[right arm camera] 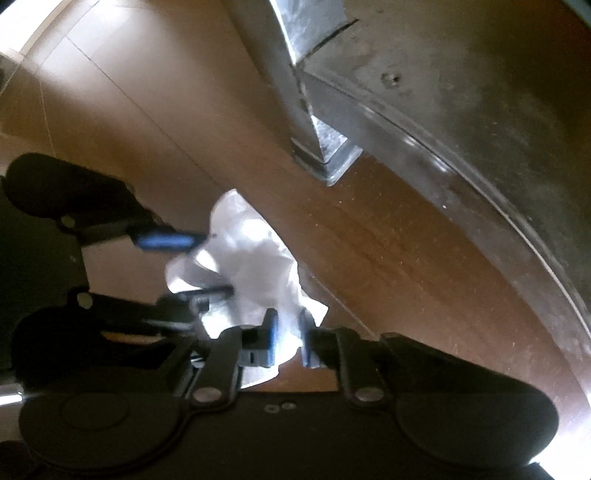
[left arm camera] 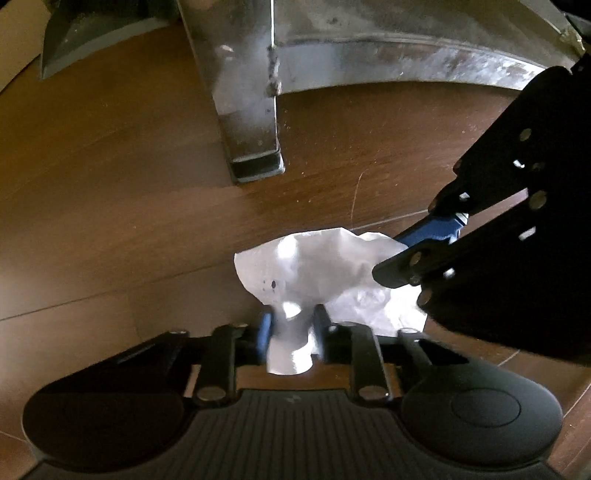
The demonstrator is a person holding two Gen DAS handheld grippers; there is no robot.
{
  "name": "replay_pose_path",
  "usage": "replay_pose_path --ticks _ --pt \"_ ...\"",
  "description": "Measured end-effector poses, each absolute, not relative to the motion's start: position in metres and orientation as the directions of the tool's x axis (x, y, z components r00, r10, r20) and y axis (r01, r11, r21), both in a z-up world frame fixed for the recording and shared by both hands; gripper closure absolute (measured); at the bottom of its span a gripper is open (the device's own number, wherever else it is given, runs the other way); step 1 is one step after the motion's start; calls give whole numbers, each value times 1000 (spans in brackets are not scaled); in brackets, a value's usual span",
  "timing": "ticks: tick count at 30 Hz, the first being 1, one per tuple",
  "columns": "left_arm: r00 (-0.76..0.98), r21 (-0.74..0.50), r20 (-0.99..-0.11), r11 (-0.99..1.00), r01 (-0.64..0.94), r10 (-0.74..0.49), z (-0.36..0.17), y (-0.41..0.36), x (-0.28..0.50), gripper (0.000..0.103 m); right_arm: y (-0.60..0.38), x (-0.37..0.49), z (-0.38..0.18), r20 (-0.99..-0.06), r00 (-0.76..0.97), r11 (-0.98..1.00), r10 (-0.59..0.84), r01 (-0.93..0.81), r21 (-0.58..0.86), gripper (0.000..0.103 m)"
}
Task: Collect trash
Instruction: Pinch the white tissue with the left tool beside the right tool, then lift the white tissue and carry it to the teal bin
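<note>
A crumpled white plastic bag [left arm camera: 317, 266] lies on the brown wooden floor. My left gripper [left arm camera: 291, 325] is shut on its near end. My right gripper [left arm camera: 397, 254] comes in from the right and grips the bag's far right edge. In the right wrist view the same bag [right arm camera: 255, 254] is pinched between my right gripper's [right arm camera: 288, 339] blue-padded fingers, and the left gripper [right arm camera: 207, 262] holds the bag from the left side.
A grey metal furniture leg [left arm camera: 251, 110] stands on the floor just beyond the bag, joined to a curved metal panel [left arm camera: 406, 55]. They also show in the right wrist view, leg [right arm camera: 306, 110] and panel [right arm camera: 480, 129]. A dark object [left arm camera: 92, 33] sits at the far left.
</note>
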State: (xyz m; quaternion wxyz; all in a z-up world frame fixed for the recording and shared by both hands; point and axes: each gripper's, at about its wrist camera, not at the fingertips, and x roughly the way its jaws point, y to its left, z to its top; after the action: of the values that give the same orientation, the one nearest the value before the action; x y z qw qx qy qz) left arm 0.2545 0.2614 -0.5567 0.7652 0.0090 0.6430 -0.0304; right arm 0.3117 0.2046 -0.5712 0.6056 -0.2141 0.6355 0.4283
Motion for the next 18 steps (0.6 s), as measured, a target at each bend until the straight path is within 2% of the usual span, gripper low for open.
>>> replay_pose_path --ticks 8,18 --pt "214 -84 -971 991 103 -105 -488 249 245 89 168 317 -507 -941 -148 589 305 -747 308 98" --pt "343 -102 -915 944 313 -213 -339 202 243 89 93 313 -364 -911 10 655 412 -698 289 98"
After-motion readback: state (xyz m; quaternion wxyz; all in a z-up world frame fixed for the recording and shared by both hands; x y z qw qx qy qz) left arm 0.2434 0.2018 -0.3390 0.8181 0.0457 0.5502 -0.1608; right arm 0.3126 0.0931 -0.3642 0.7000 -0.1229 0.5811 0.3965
